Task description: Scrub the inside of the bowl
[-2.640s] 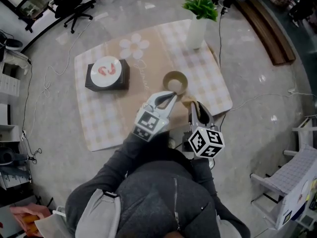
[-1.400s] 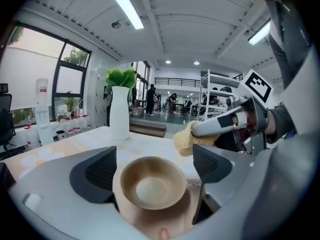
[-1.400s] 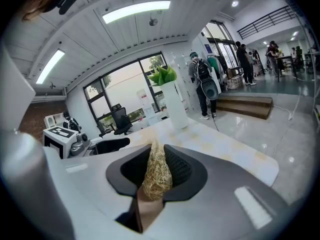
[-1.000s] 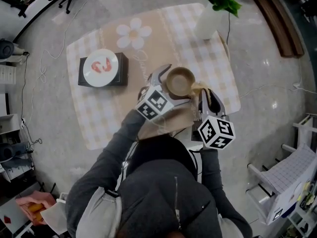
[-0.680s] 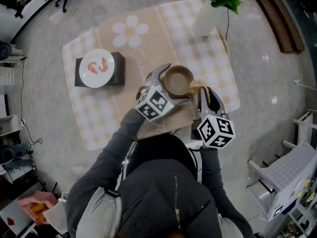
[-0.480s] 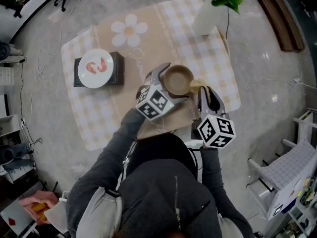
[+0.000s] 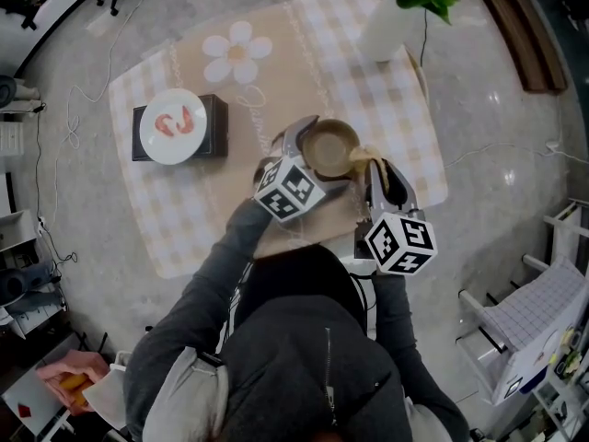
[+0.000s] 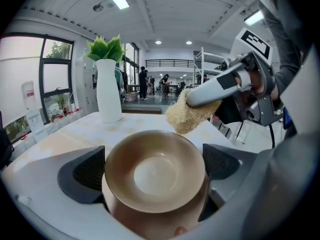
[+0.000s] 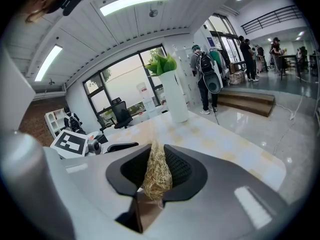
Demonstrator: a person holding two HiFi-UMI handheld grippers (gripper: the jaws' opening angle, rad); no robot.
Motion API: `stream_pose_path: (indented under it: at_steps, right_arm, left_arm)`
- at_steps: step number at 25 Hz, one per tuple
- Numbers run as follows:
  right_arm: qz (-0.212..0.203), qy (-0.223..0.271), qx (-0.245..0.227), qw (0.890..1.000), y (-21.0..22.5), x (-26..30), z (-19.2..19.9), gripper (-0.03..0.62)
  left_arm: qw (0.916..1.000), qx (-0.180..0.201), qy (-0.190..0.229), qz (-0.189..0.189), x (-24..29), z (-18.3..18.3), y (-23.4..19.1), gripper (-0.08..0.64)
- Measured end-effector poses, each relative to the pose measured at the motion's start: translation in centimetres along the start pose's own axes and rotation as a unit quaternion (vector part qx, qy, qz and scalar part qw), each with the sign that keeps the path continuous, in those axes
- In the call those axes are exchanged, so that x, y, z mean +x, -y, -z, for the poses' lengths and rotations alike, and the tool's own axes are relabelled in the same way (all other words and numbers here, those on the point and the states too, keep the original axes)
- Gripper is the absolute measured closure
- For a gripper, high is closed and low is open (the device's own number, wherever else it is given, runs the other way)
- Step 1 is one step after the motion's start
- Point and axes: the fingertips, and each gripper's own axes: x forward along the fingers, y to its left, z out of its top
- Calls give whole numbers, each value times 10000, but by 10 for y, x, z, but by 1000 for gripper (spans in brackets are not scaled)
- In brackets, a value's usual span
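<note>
Left gripper view shows the left gripper (image 8: pixel 155 170) clamped on a tan bowl (image 8: pixel 154 174), one jaw on each side of its wall, with the open mouth tilted toward the camera and the inside bare. A straw-coloured scrubbing pad (image 8: pixel 187 116) sits just past the bowl's far right rim; whether it touches the rim cannot be told. In the right gripper view, the right gripper (image 9: pixel 158 171) is closed on that pad, which stands pinched upright between the two jaws. From the head view, the bowl is held over the table (image 7: pixel 184 219), toward its near right part. A white vase (image 7: pixel 385 31) with green leaves stands at the far right corner. A black box (image 7: pixel 213 127) bearing a white plate (image 7: pixel 169 125) lies near the left edge.
</note>
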Motion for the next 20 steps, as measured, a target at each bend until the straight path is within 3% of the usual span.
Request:
stream_pose_path:
  at_steps: [13,17,20]
  right_arm:
    - [-164,-196,-219,9994,-1,6,0,520]
    - [-345,-433,-780,9954,-11,13,1,520]
    - [-641,-682,-1465,9848,-23,19,0,520]
  left_arm:
    - [9998,54,126,-111,6,2,-1,-38]
    - [9997,74,189,-136,6,2,-2,-38]
    - [9997,73,197,-143,6,1,-2,-38]
